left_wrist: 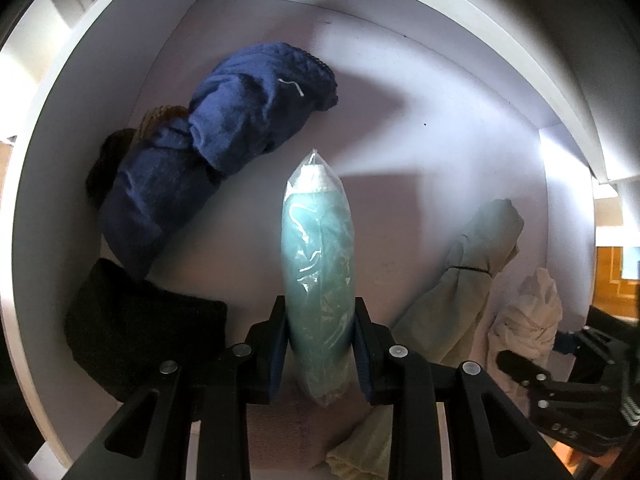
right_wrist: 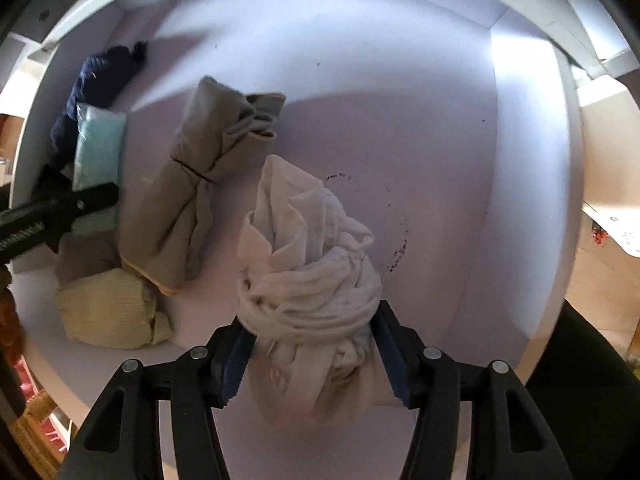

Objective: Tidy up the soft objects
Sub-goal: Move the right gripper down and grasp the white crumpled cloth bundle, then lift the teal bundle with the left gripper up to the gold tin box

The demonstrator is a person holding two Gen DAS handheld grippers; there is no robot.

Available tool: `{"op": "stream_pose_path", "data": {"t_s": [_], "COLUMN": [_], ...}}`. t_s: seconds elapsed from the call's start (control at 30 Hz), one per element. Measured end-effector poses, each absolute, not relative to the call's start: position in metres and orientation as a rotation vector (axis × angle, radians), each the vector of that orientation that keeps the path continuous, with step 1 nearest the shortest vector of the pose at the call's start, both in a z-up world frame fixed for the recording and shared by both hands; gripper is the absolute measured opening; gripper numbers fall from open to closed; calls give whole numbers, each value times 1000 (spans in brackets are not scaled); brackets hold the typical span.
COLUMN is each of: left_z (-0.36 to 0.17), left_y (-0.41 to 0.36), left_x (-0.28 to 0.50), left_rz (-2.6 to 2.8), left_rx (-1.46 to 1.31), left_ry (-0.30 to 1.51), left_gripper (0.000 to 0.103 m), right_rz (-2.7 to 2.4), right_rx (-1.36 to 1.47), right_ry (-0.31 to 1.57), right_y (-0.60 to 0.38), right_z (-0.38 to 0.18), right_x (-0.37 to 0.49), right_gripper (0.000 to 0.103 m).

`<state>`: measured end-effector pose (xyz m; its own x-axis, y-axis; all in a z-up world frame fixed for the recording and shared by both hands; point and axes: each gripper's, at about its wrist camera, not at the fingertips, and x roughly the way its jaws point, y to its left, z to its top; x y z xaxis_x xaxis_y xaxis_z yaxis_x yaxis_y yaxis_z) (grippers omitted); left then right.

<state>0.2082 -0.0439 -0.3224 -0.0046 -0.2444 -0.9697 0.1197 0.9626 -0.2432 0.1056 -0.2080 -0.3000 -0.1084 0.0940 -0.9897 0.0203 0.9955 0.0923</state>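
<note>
Against the bin's (left_wrist: 48,184) left wall, dark bundles (left_wrist: 160,208) are massed. Midway, a bagged teal cloth (left_wrist: 318,280) is clenched by the left gripper (left_wrist: 320,344), apparently for placing. Rightward, a white bundle (right_wrist: 308,280) is loosely straddled by the right gripper (right_wrist: 310,356); contact cannot be told.

Only one marking is found: pale embossed characters on the black plastic body of the right hand-held gripper (left_wrist: 520,366), low at the right edge of the left wrist view. They are seen upside down and cannot be read with certainty.
</note>
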Motion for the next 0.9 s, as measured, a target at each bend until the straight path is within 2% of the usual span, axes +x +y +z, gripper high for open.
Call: {"op": "stream_pose_path", "data": {"t_s": [0.1, 0.5, 0.9], "left_z": [-323, -307, -261], "left_y": [-38, -24, -34], "left_x": [208, 199, 177], "left_rz": [-288, -273, -354], "left_rx": [-127, -126, -21], "left_ry": [1554, 1508, 1437], "left_gripper": [27, 26, 26], "right_rz": [65, 42, 39], "right_rx": [100, 170, 190], "right_ry": [1687, 1707, 1717], "right_y": [-209, -225, -228], "right_z": [-303, -307, -320], "right_x": [105, 117, 117], "right_gripper": [56, 55, 55]}}
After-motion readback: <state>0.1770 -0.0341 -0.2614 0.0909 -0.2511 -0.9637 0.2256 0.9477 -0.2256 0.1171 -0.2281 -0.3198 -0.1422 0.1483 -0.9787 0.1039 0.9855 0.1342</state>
